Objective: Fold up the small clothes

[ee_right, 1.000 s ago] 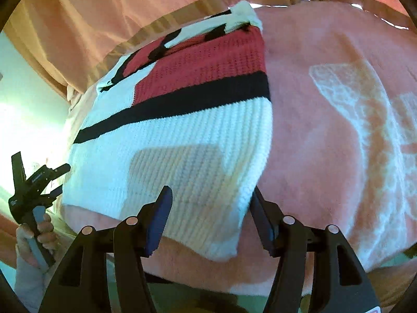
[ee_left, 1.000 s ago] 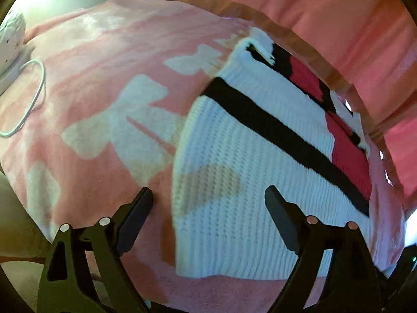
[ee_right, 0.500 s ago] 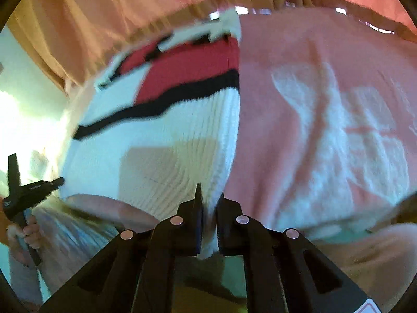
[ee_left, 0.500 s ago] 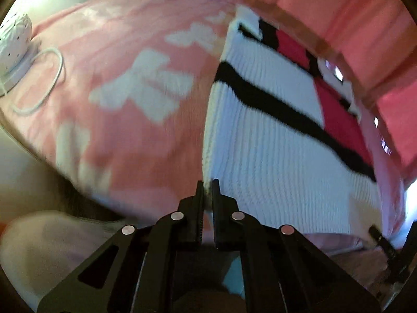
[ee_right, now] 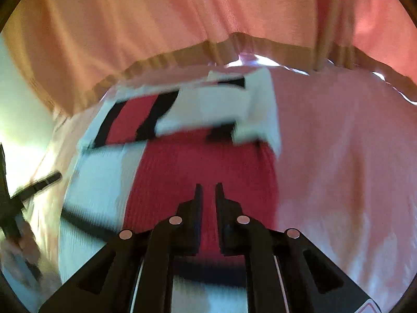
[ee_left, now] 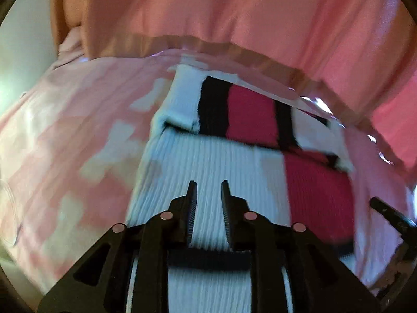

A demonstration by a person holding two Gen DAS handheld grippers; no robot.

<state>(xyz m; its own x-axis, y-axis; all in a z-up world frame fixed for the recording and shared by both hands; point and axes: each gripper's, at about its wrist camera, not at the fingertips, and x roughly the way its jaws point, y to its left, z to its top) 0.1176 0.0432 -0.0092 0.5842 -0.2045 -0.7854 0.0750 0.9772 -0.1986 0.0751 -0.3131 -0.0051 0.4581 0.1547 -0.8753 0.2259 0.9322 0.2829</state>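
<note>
A knitted sweater, white with black stripes and red blocks, lies on a pink blanket point(ee_left: 78, 135). It shows in the left wrist view point(ee_left: 208, 161) and in the right wrist view point(ee_right: 208, 161). My left gripper point(ee_left: 208, 190) is shut on the sweater's white hem, the cloth running between its fingers. My right gripper point(ee_right: 207, 191) is shut on the red part of the hem. Both hold the near edge lifted over the sweater's body. The far part with folded sleeves lies flat. The views are blurred.
A pink-orange curtain point(ee_left: 234, 13) hangs behind the blanket's far edge, also in the right wrist view point(ee_right: 156, 13). The right gripper's tip shows at the left view's right edge point(ee_left: 385, 211). The left gripper and the hand holding it show at the right view's left edge point(ee_right: 31, 185).
Both grippers closed on the sweater's near hem, then lifted it and carried it forward over the sweater's body. The view now looks toward the curtain.
</note>
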